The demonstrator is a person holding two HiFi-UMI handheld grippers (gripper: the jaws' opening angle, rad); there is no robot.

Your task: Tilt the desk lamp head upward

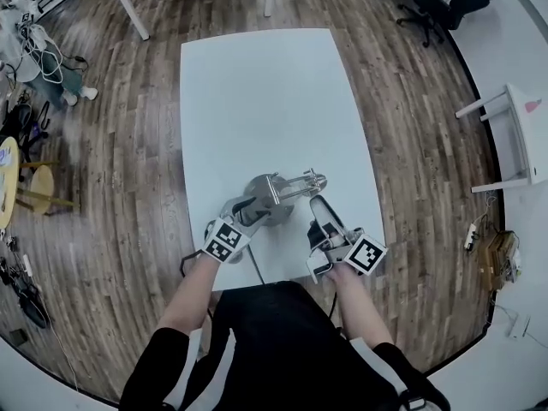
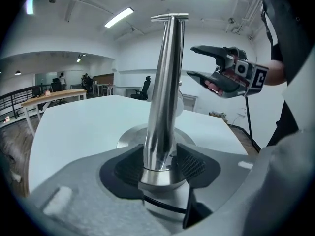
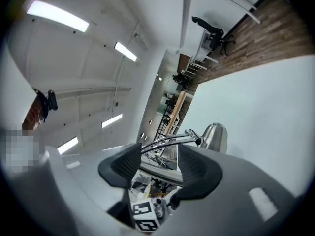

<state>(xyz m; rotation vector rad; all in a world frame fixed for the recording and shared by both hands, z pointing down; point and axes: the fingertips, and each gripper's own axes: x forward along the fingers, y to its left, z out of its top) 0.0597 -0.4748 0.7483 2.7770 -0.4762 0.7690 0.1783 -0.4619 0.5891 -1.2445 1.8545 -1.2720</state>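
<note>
**Desk:** What's the frame?

**Photographer:** A person stands at the near end of a white table (image 1: 257, 92) with a handheld gripper in each hand. A silver desk lamp (image 1: 272, 193) sits on that near end, between the two tools. The rest of the tabletop is bare white surface.

**Desk:** Where's the left gripper?

**Photographer:** The left gripper (image 1: 247, 210) is low against the lamp, at the foot of its upright post (image 2: 165, 92), just above the round base (image 2: 129, 137). Its fingers are spread, one dark pad on either side of the post. The post stands in the gap and is not clamped. A sliver of space shows on the right side. On the left, pad and metal are too close to tell whether they touch.

**Desk:** And the right one?

**Photographer:** The right gripper (image 1: 319, 205) is just right of the base and raised off the table. Its fingers are spread wide with nothing between the pads. In its own view the lamp's thin arm (image 3: 170, 140) crosses beyond the gap, with what appears to be the bell-shaped lamp head (image 3: 215, 137) at the end, over the tabletop.

**Desk:** Background?

**Photographer:** A wood-plank floor (image 1: 411, 127) and a black office chair (image 1: 437, 7) at the far right.
</note>
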